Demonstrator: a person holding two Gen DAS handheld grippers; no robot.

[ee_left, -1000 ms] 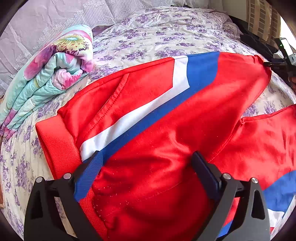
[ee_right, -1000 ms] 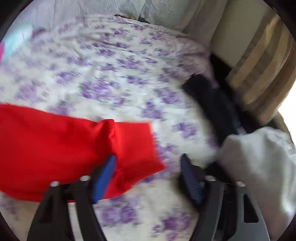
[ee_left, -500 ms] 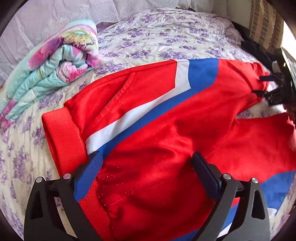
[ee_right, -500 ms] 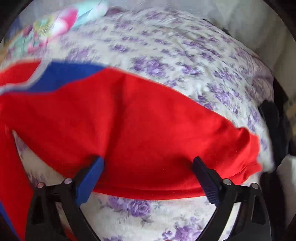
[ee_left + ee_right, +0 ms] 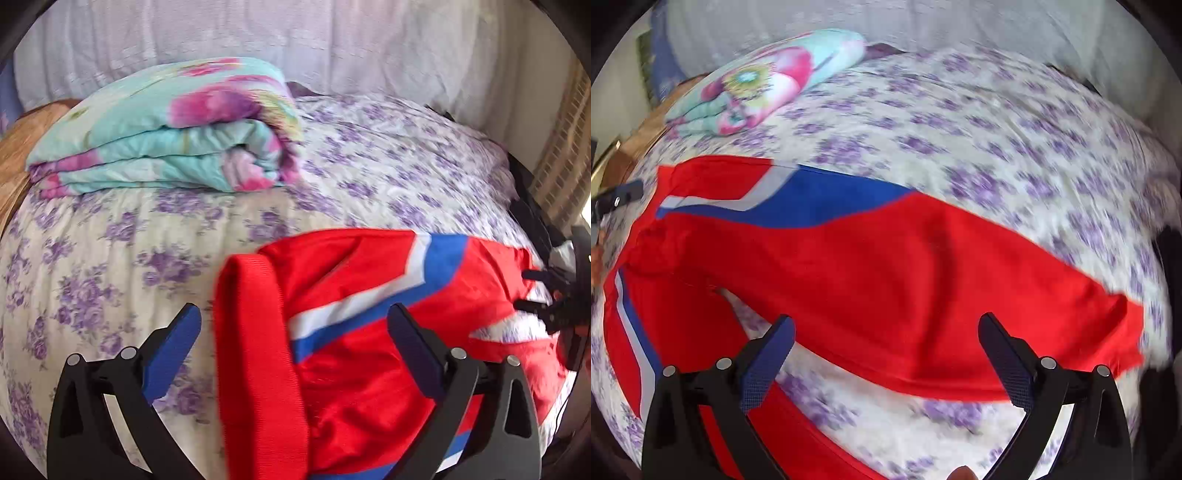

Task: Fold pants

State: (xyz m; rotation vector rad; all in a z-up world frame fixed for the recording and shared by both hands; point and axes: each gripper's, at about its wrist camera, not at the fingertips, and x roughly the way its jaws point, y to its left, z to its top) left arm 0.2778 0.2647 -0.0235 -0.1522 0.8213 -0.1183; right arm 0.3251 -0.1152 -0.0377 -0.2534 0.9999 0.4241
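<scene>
Red pants (image 5: 369, 295) with a blue and white stripe lie spread on the bed. Their wide red waistband (image 5: 255, 332) runs between the fingers of my left gripper (image 5: 295, 332), which is open and hovers over it without pinching. In the right wrist view one leg (image 5: 905, 277) stretches across to its cuff (image 5: 1123, 332) at the right. The other leg (image 5: 683, 332) bends down at the left. My right gripper (image 5: 886, 343) is wide open above the leg's lower edge and holds nothing. Each gripper shows small at the edge of the other view: the right gripper (image 5: 543, 295), the left gripper (image 5: 624, 195).
A folded floral quilt (image 5: 166, 136) sits at the back left of the bed. The purple-flowered sheet (image 5: 110, 240) covers the bed. White cloth (image 5: 332, 44) hangs behind it. Dark clothes (image 5: 528, 199) lie at the bed's right edge.
My right gripper's jaws widened, leaving the cuff, and it moved left along the leg. My left gripper swung left and rolled, so the waistband now lies between its fingers.
</scene>
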